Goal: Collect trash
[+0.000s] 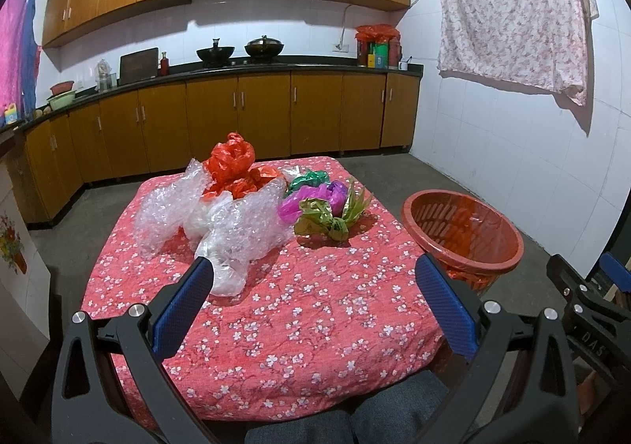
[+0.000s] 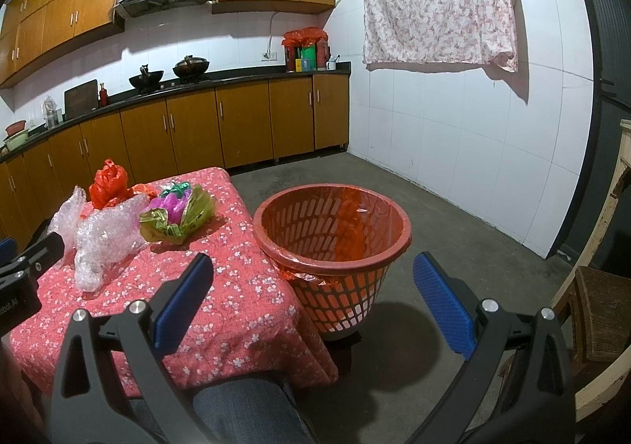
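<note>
Kitchen table (image 1: 276, 325), trash (image 1: 236, 207) beyond spread left gripper (image 1: 315, 278)

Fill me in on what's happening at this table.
A person is clearing trash and holds a gripper in each hand. The left gripper and the right gripper are both open and empty. The bubble wrap, orange plastic bag and crumpled foil wrappers all sit on the floral tablecloth. The lined red basket waits beside the table; nothing has been picked up yet.

Black gripper frames, blue textured fingers (image 1: 185, 306), silver screws
</note>
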